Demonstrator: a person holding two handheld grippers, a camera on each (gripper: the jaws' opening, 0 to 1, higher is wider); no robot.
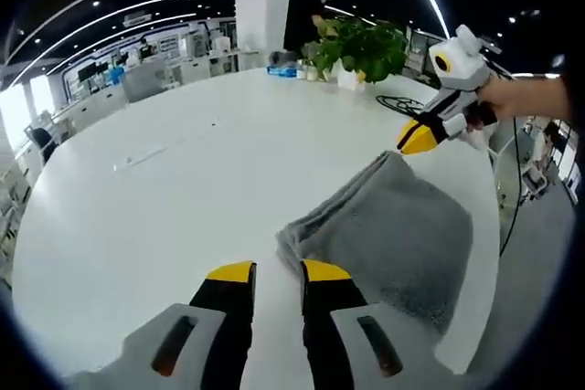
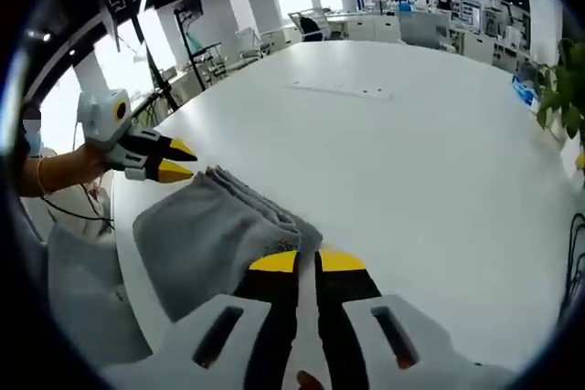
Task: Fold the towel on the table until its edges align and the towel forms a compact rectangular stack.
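Note:
A grey towel (image 1: 393,226) lies folded in a thick rectangular stack near the white table's (image 1: 183,180) edge. In the left gripper view my left gripper (image 1: 279,271) stands open just short of the towel's near corner, with bare table between its yellow tips. My right gripper (image 1: 416,140) hovers at the towel's far corner, held by a hand. In the right gripper view the towel (image 2: 206,239) lies left of my right gripper (image 2: 307,261), whose jaws are shut at the towel's layered corner; nothing shows between them. My left gripper (image 2: 178,160) is at the opposite corner, jaws apart.
A potted plant (image 1: 361,47), small blue items (image 1: 283,70) and a black cable (image 1: 398,102) sit at the table's far side, where a person (image 1: 302,11) stands. The table edge (image 1: 489,253) runs just past the towel. Wide bare tabletop (image 2: 411,152) stretches ahead.

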